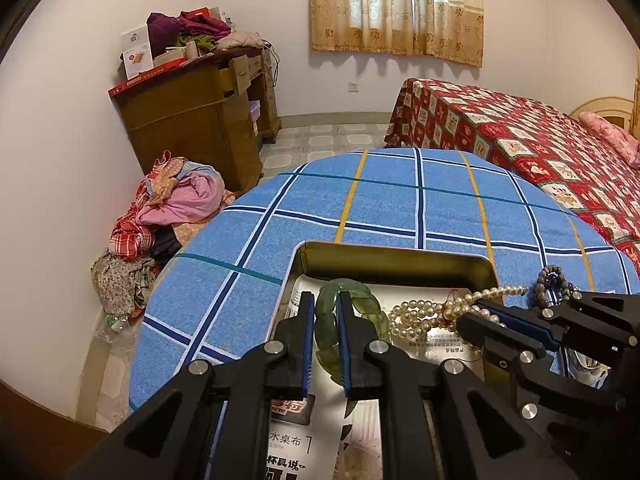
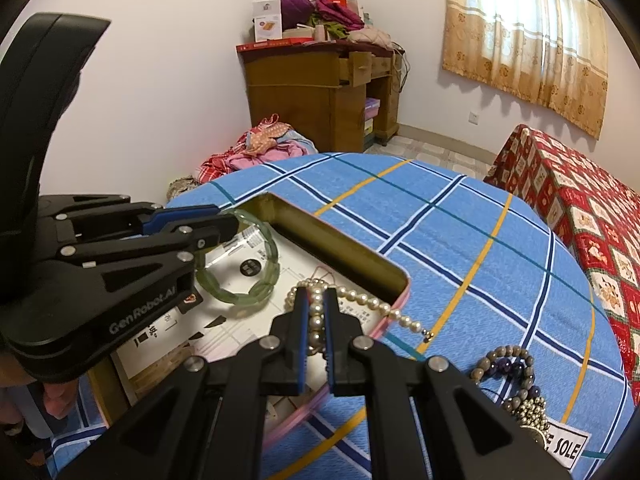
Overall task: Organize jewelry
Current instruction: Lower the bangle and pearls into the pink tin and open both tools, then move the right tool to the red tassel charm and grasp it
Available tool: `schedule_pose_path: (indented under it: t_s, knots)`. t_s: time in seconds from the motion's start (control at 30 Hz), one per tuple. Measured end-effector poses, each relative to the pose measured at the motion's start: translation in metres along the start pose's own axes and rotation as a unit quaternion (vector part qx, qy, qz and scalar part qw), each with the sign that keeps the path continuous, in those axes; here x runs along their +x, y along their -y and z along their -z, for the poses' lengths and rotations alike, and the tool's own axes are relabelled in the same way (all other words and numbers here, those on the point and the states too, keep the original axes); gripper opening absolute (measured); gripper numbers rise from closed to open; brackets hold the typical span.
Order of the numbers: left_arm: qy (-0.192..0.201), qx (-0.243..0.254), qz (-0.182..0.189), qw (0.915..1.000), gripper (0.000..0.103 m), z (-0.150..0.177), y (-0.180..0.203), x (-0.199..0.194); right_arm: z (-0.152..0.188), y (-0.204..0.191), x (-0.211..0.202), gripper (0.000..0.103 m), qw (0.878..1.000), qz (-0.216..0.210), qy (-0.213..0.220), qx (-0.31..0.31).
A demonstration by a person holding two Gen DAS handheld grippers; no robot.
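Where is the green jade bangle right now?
The green jade bangle sits in the open metal tin, its rim clamped by the left tongs, left of the white pearl necklace.

A round table in a blue checked cloth (image 2: 460,240) carries an open tin (image 2: 340,246), a bead bracelet (image 2: 506,364) and a label (image 2: 566,446).

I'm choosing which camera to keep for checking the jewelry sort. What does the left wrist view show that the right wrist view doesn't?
Only the left wrist view: the left gripper head-on, shut on the green bangle; the pink pillow on the bed.

Only the right wrist view: the right gripper head-on, shut on the pearl necklace, whose end trails over the tin box rim onto the blue checked cloth; a white label reading "SOLE".

Both: tin box, bangle, pearls, the beaded bracelets outside the box, wooden desk, curtain.
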State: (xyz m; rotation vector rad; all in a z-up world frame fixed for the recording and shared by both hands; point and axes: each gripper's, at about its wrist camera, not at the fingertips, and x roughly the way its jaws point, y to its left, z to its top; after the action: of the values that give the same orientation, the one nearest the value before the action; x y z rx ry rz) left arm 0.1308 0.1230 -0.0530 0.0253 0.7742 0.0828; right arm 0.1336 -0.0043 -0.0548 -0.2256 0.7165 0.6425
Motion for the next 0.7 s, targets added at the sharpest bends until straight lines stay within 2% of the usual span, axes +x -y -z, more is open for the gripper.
schedule_pose_path:
  t_s: [0.17,0.23,0.27,0.3,0.37,0.4,0.57,0.7]
  knots:
    - [0.0,-0.002,0.001,1.0,0.011,0.0,0.0,0.0,0.0,0.0,0.0,0.009,1.0,0.001,0.002,0.002]
    - [-0.001,-0.002,0.006,1.0,0.016,0.0,0.0,-0.001,0.0,0.0,0.0,0.009,1.0,-0.001,0.002,0.004]
    - [0.003,-0.003,0.005,1.0,0.023,0.0,0.0,-0.003,0.001,0.001,-0.002,0.013,1.0,0.001,0.003,0.004]
    - [0.008,-0.004,0.002,1.0,0.029,0.001,0.0,-0.005,0.001,0.002,-0.003,0.02,1.0,0.001,0.005,0.006]
    - [0.023,-0.007,-0.002,0.9997,0.069,0.0,0.0,-0.013,0.002,0.004,-0.007,0.028,1.0,0.002,0.009,0.011]
    - [0.038,-0.009,-0.006,0.9992,0.073,0.0,-0.001,-0.02,0.003,0.005,-0.008,0.028,1.0,0.002,0.011,0.012]
    - [0.051,-0.005,-0.008,0.9986,0.074,0.0,-0.001,-0.029,0.003,0.004,-0.008,0.028,1.0,0.004,0.008,0.015]
    - [0.043,-0.01,-0.011,0.999,0.074,0.002,0.0,-0.027,0.004,0.004,-0.011,0.041,1.0,0.002,0.012,0.018]
